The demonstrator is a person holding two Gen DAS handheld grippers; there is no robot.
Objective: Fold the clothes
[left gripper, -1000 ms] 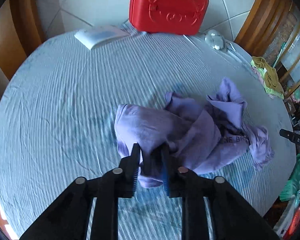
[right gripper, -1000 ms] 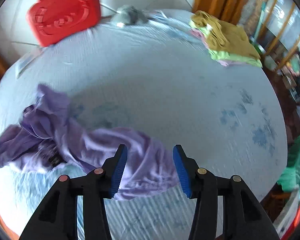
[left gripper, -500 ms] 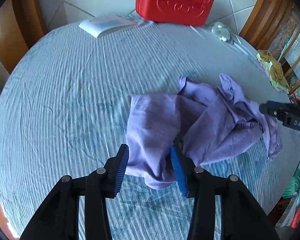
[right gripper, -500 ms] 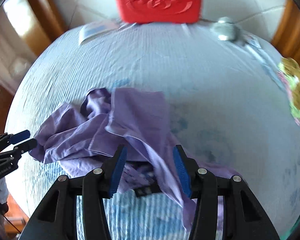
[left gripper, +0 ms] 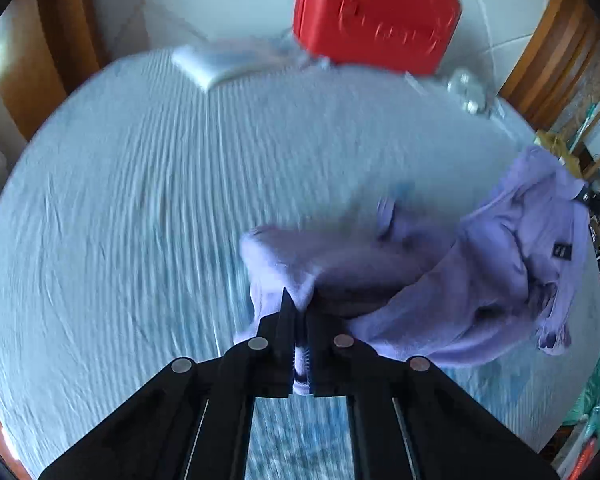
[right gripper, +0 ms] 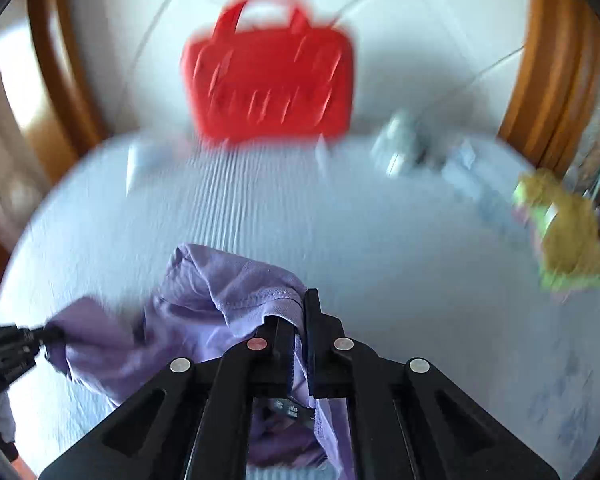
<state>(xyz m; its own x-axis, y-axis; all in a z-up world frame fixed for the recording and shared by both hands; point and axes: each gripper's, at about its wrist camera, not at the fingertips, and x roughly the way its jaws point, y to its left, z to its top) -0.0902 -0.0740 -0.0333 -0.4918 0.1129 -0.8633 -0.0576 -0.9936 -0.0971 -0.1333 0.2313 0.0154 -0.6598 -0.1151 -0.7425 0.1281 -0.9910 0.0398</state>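
A crumpled lilac shirt hangs stretched between my two grippers above the light blue striped bedcover. My left gripper is shut on one edge of the shirt. My right gripper is shut on a stitched hem of the same shirt. The right gripper also shows at the right edge of the left wrist view, holding the shirt's raised far end. The left gripper shows at the left edge of the right wrist view. Both views are motion-blurred.
A red plastic case stands at the far edge by the tiled wall. A white flat packet lies far left, a silvery object far right. Folded yellow and green clothes lie at the right edge. Wooden frames flank the wall.
Both grippers have closed on the lilac shirt, having been open half a second ago. The shirt has been lifted and pulled out between them; both cameras have swung.
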